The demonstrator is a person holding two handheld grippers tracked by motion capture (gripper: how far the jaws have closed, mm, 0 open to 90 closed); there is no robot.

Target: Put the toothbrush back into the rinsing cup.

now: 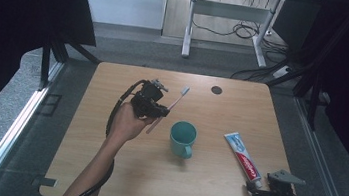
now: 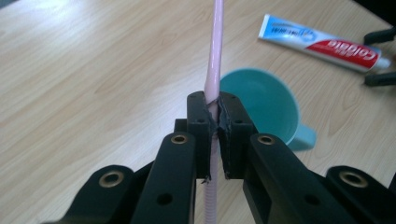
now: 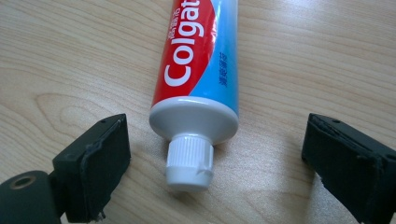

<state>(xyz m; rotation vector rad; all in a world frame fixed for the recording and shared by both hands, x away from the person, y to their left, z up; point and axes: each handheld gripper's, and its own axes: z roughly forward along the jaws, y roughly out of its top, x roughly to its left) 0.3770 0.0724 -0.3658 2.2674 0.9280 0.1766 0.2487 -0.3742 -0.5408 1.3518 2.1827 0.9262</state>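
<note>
1. Surface: a light wood-grain table [image 1: 118,171] on a grey floor, with a desk frame and loose cables on the floor beyond its far edge. A small dark disc [image 1: 217,89] lies near the far edge.
2. Container: a teal mug [image 1: 182,138] stands upright near the table's middle, handle toward the person. What shows of its interior in the left gripper view holds nothing.
3. Left gripper [image 1: 161,110]: raised above the table left of the mug, jaws clenched on the handle of a pink toothbrush [image 1: 169,108].
4. Toothbrush orientation: in the high view its long axis runs diagonally, the brush head toward the far right, the handle end toward the near left. It is clear of the mug.
5. Right gripper [image 1: 256,189]: at the near right corner, jaws spread wide on either side of the white cap, not touching it.
6. Toothpaste tube [image 1: 242,156]: lies flat on the table right of the mug, cap toward the person, crimped end toward the far left.
</note>
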